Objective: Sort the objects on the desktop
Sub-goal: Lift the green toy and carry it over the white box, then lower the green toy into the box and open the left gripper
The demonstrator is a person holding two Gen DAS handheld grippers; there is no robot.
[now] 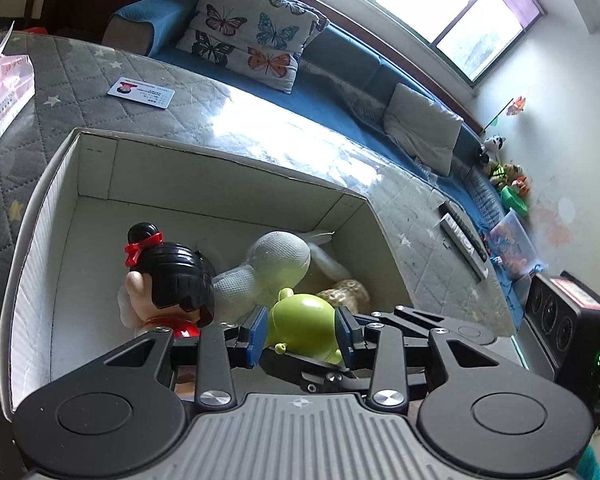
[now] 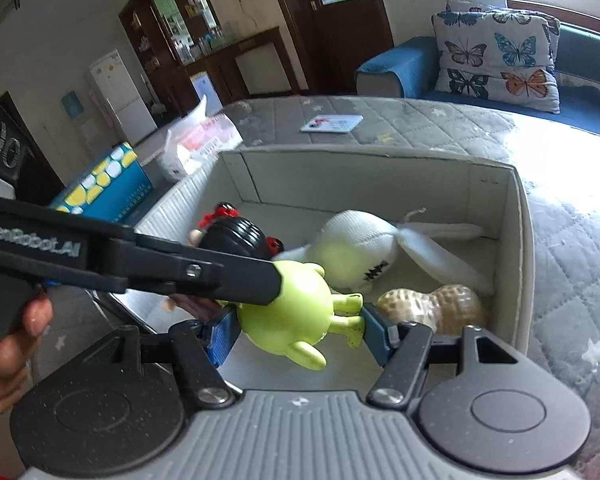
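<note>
Both grippers are holding one green toy (image 1: 302, 322) over the open box (image 1: 220, 168), low above the things already in it. The left gripper (image 1: 302, 330) is pinching the toy's round body between its blue fingers (image 1: 256, 330); the right gripper (image 2: 298, 330) is bracketing the toy with fingers (image 2: 220, 338) set wider, one pad on the body and the other against the feet, though the blur is making that second contact hard to confirm.

The step in hand looks like dropping the toy into the box. The next move is calling for both sets of fingers to spread so the toy falls clear, ideally onto the bare floor near the front wall rather than onto the doll (image 1: 172, 280), the white plush (image 1: 268, 268) or the peanut (image 1: 348, 294).

The right view is showing the left gripper's arm crossing from the side, the hand (image 2: 8, 344) gripping it, and the toy's legs. The left view is showing the doll's head fully, plus a card (image 1: 141, 92) lying on the surface (image 1: 80, 72) beyond the box.
</note>
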